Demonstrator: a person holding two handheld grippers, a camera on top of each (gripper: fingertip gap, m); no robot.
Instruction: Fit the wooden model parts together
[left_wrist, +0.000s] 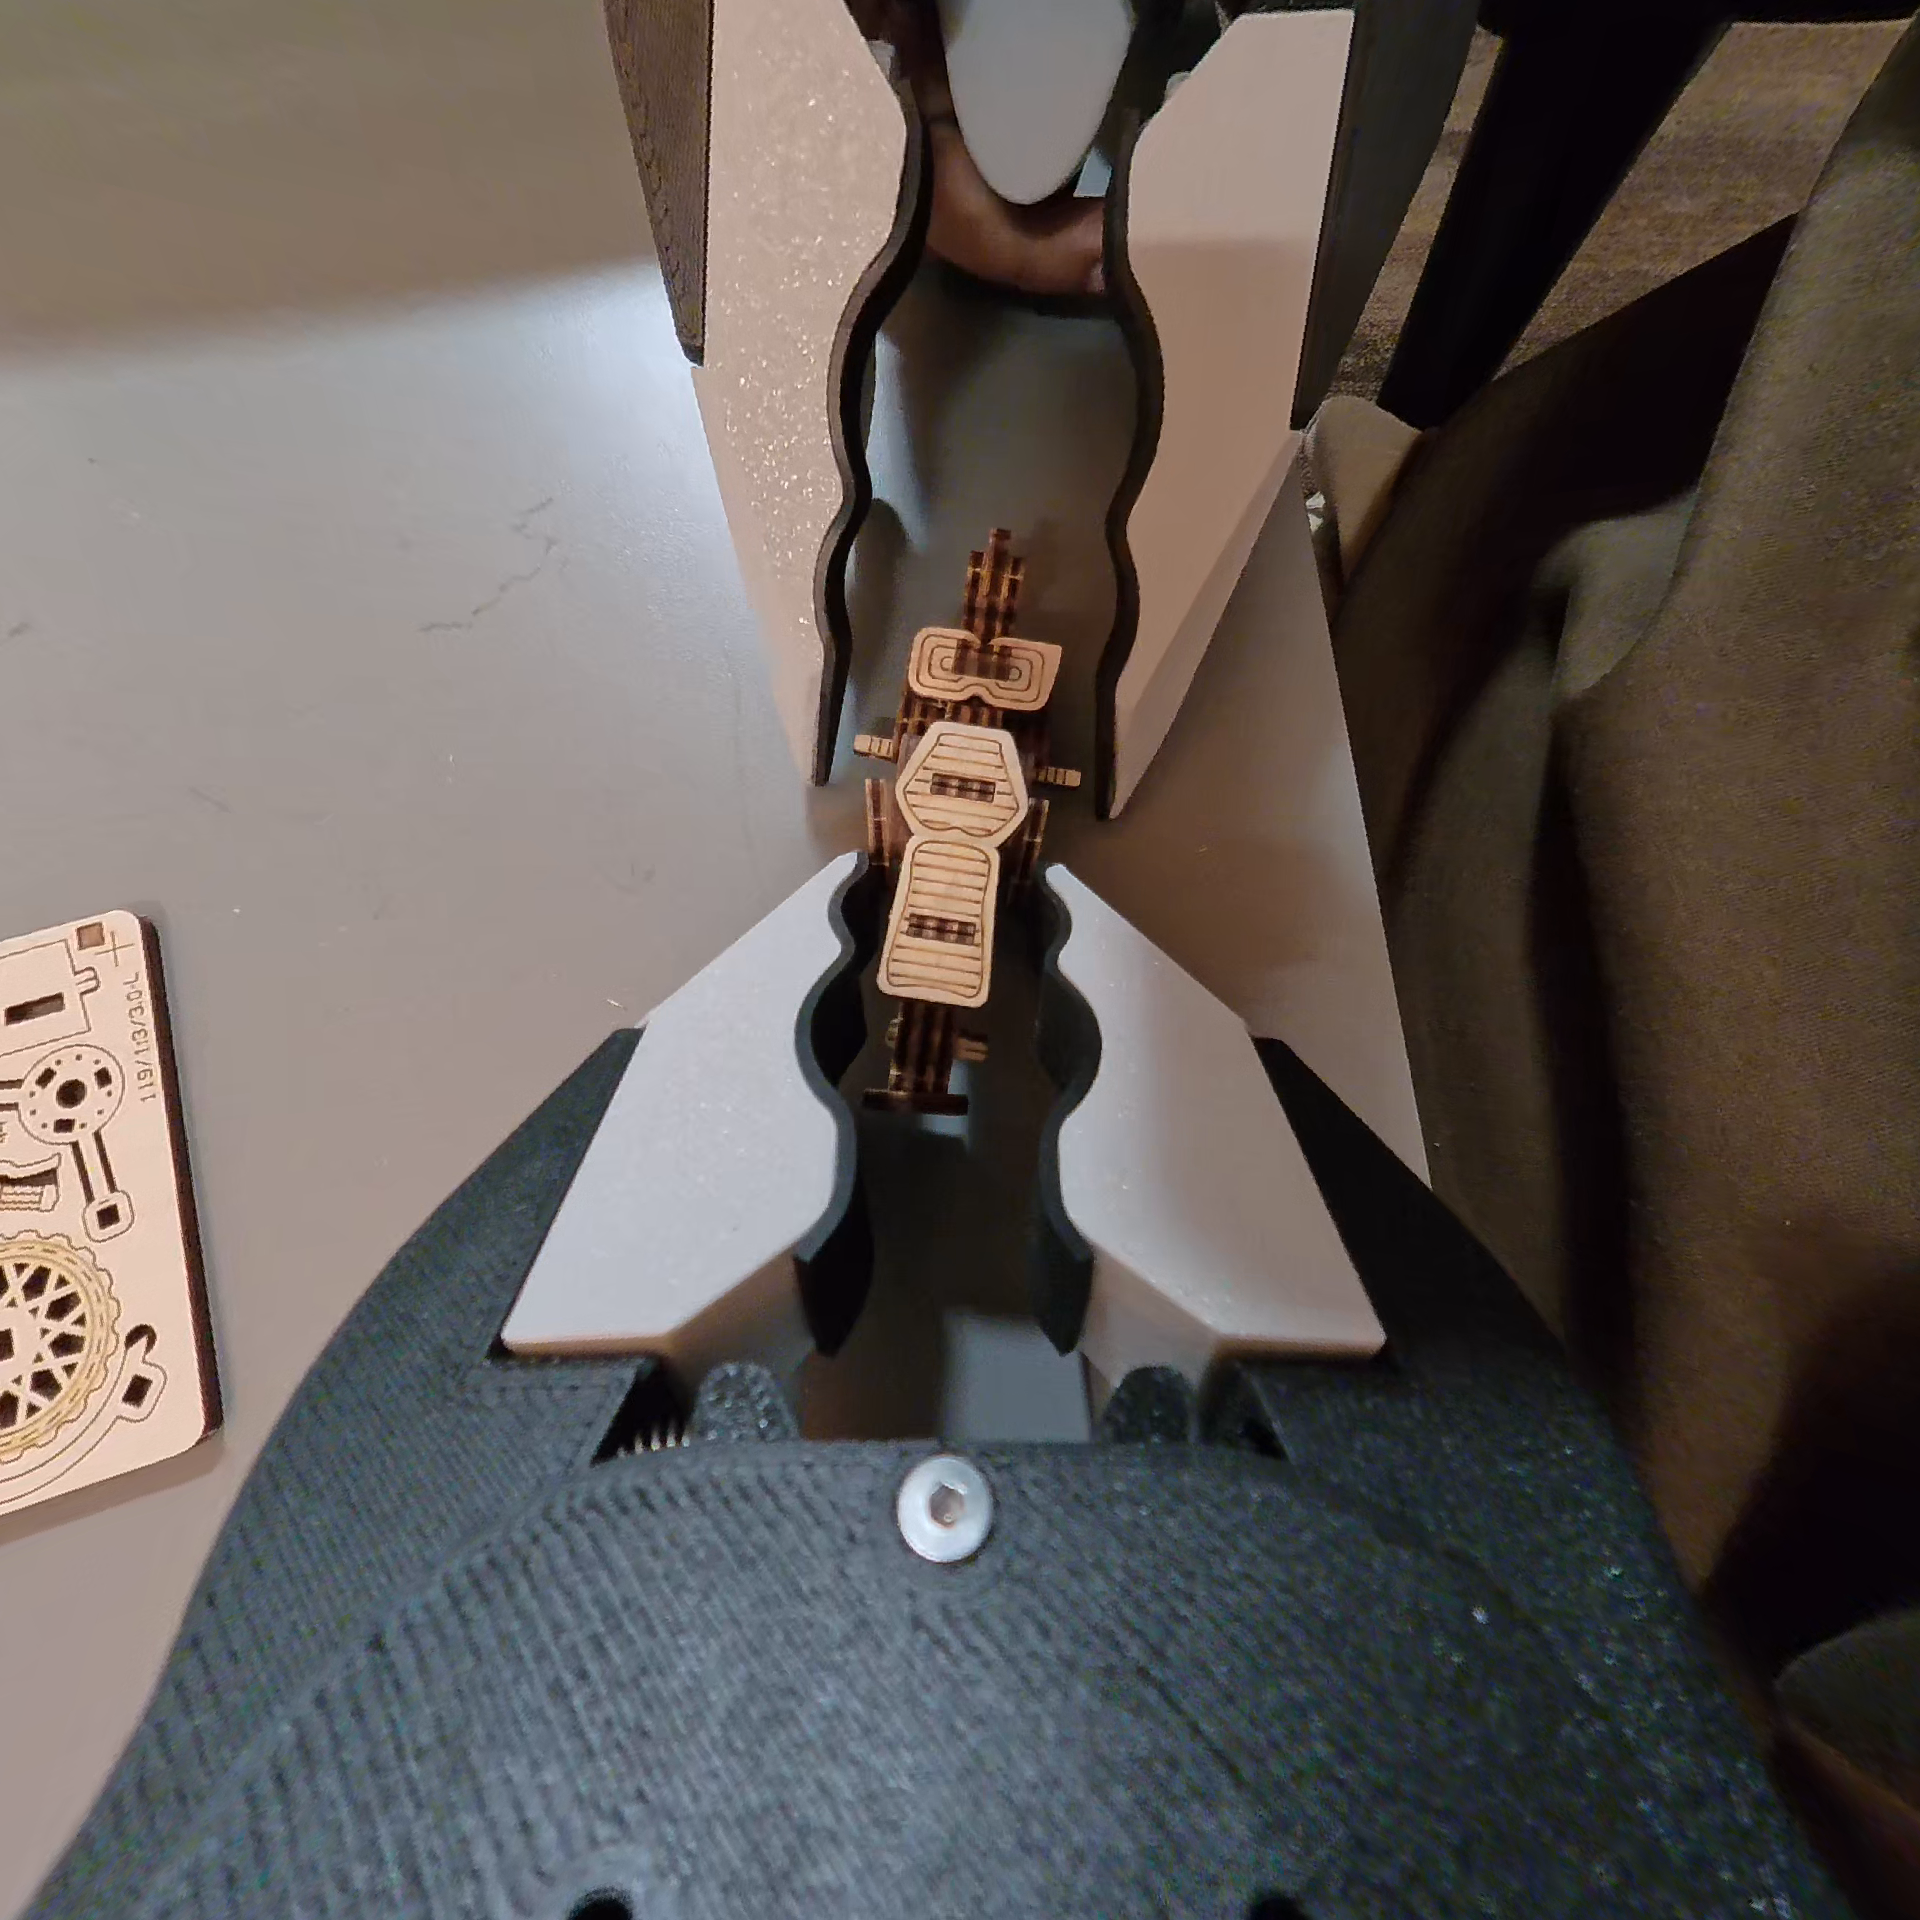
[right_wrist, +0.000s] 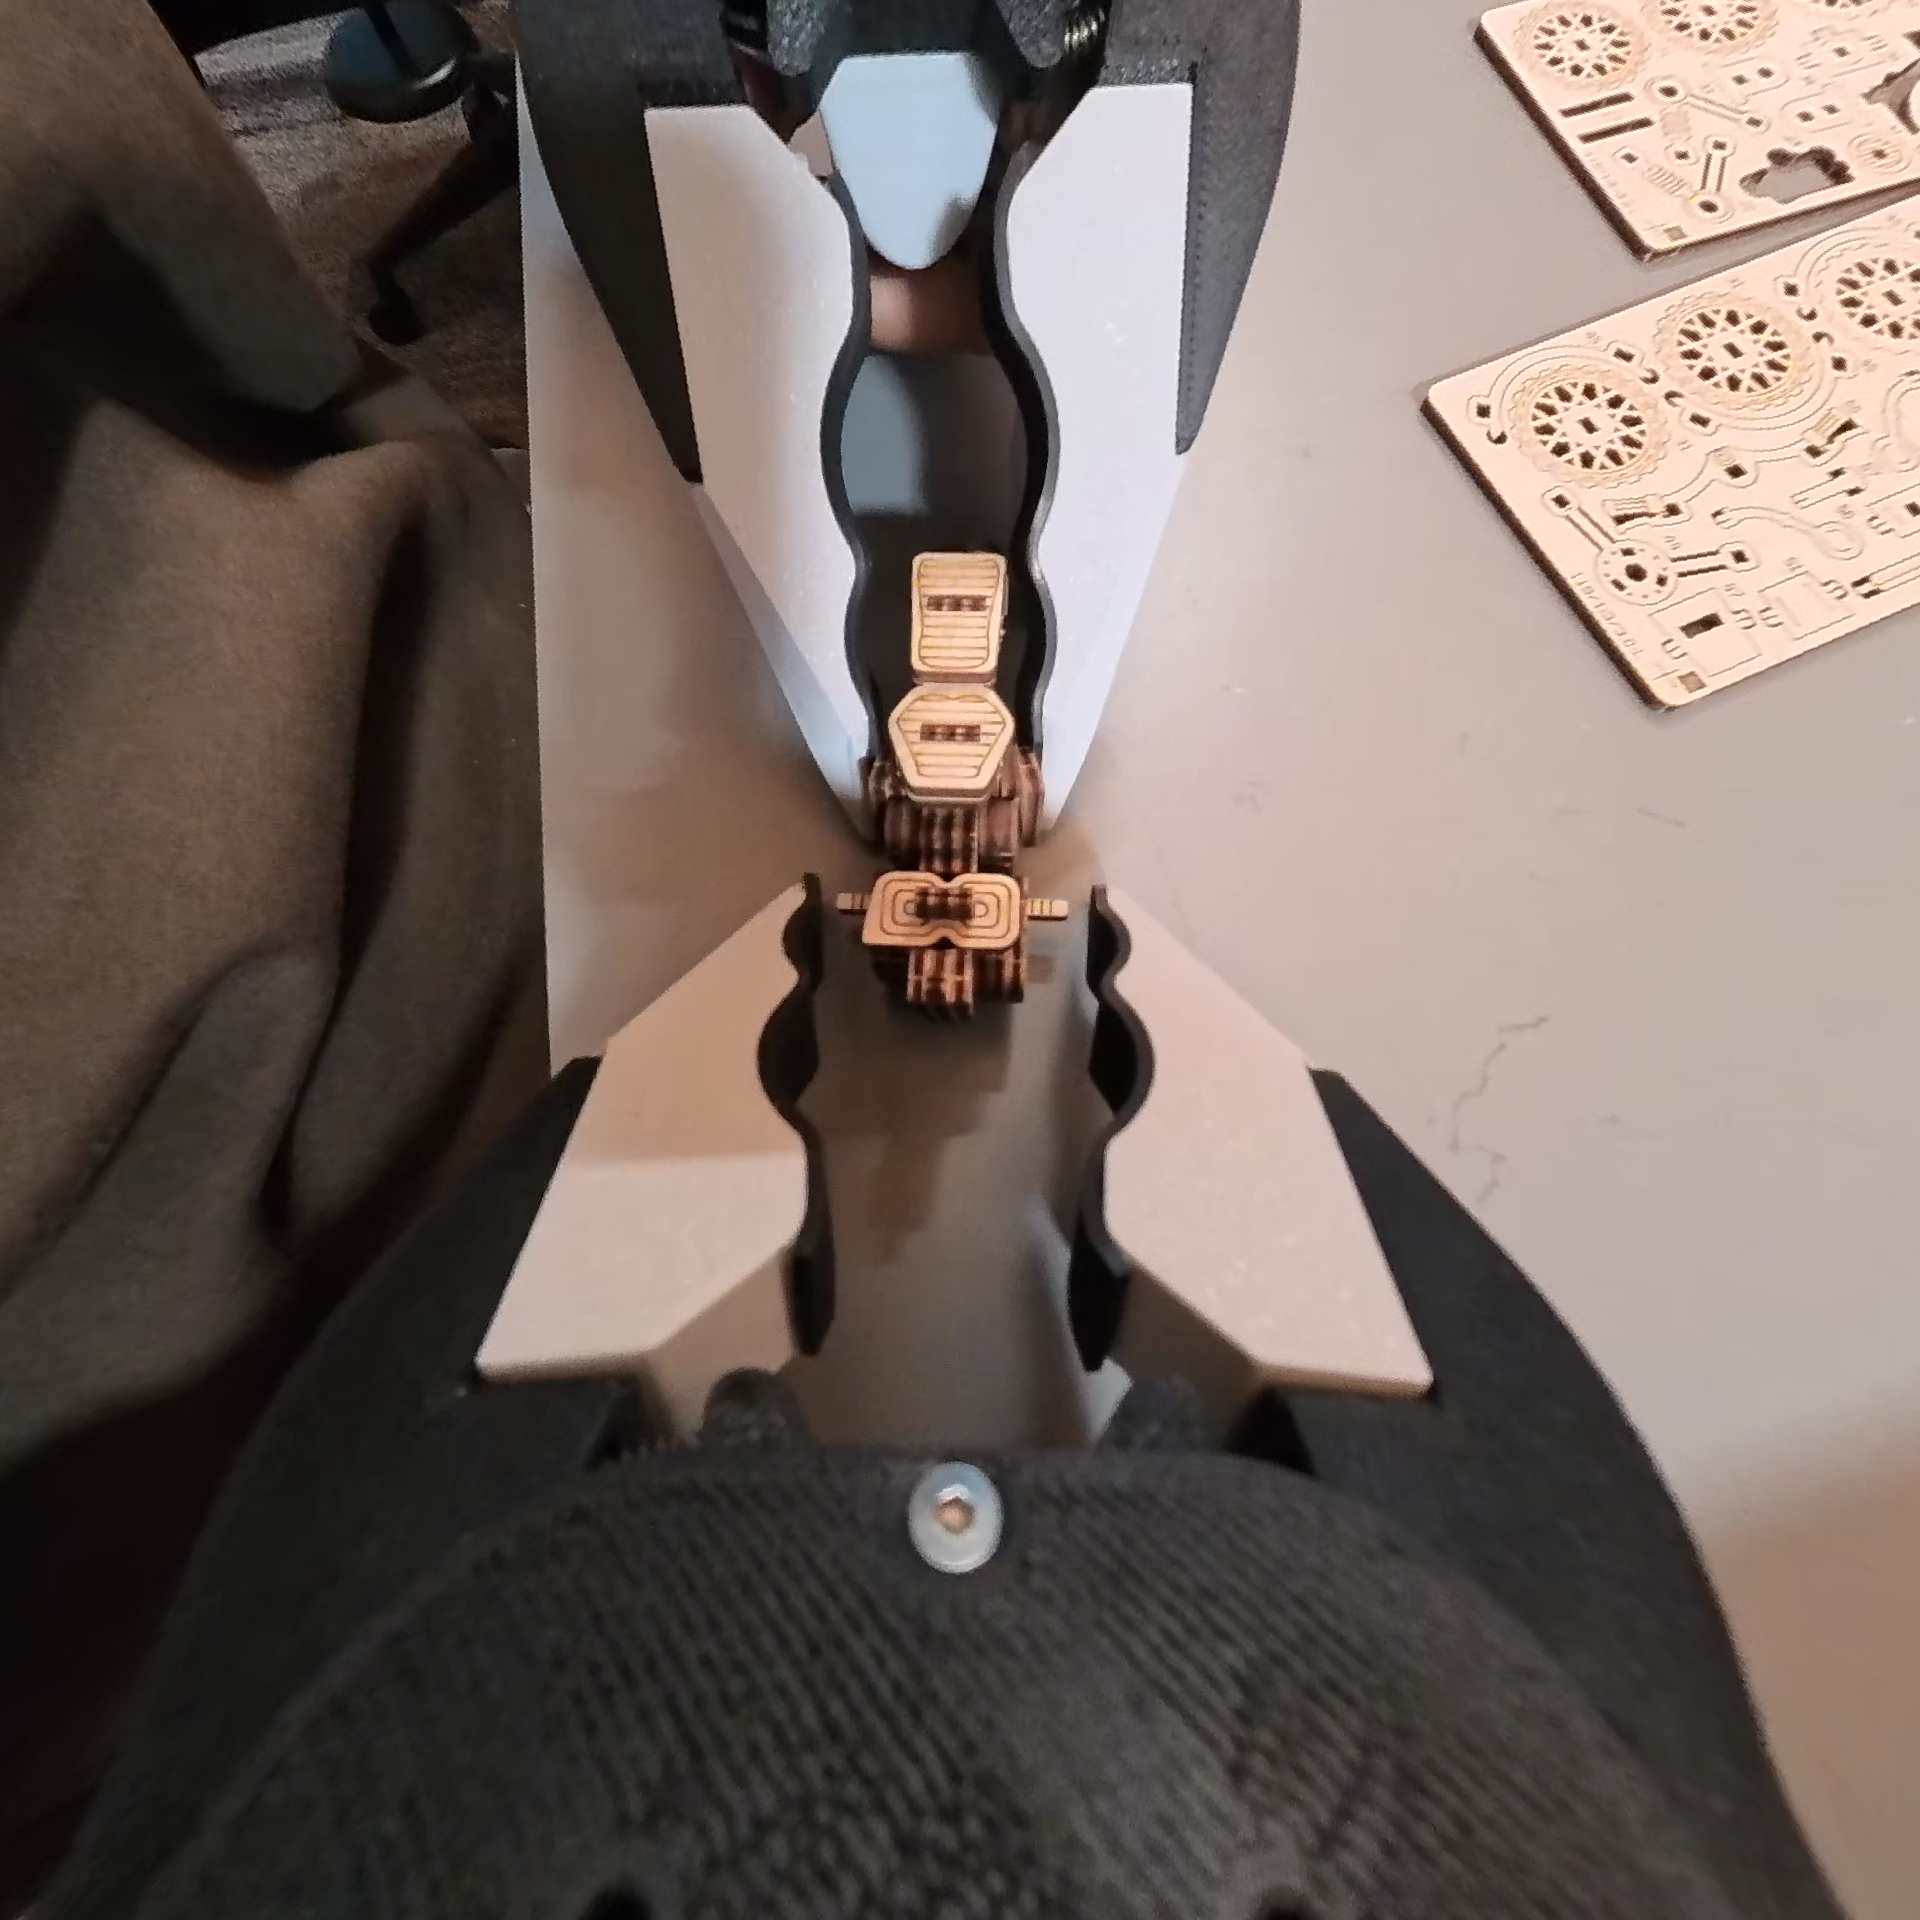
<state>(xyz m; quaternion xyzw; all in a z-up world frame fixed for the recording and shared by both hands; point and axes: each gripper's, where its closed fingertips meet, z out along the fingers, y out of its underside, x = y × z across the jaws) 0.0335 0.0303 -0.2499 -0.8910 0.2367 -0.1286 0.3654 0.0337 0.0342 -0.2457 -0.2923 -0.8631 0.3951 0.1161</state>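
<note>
**A:** Left wrist view first. Where does the wooden model (left_wrist: 951, 883) sit against the left gripper (left_wrist: 951, 873)?

**B:** Its rear half lies between the two fingers, the long slatted seat plate right at the fingertips. The dark wavy pads stand close on both sides of the layered body, though a thin gap shows on each side from this angle, so whether they truly pinch it cannot be told here. The front half reaches beyond the tips towards the right gripper (left_wrist: 961, 795), which faces the other way from the top of the picture.

**B:** That gripper's fingers stand apart, one on each side of the model's front plate and its small side pegs, not touching them.

**A:** And what lies around it?

**B:** A grey table (left_wrist: 364, 571), and a laser-cut wooden sheet (left_wrist: 94, 1195) at the left edge, well apart from the model. Brown cloth (left_wrist: 1662, 831) fills the right side.

**A:** Now the right wrist view.

**B:** The right gripper (right_wrist: 951, 914) is released, its fingers spread wide. The wooden model (right_wrist: 945, 831) has its front end just between the tips, with open space on both sides. The rest runs away into the left gripper (right_wrist: 945, 769), whose fingers look clamped on the seat end; the right pad appears to touch the body.

**A:** The surroundings?

**B:** Two wooden part sheets (right_wrist: 1704, 488) lie on the table at upper right, well apart. Brown cloth hangs at the left.
</note>
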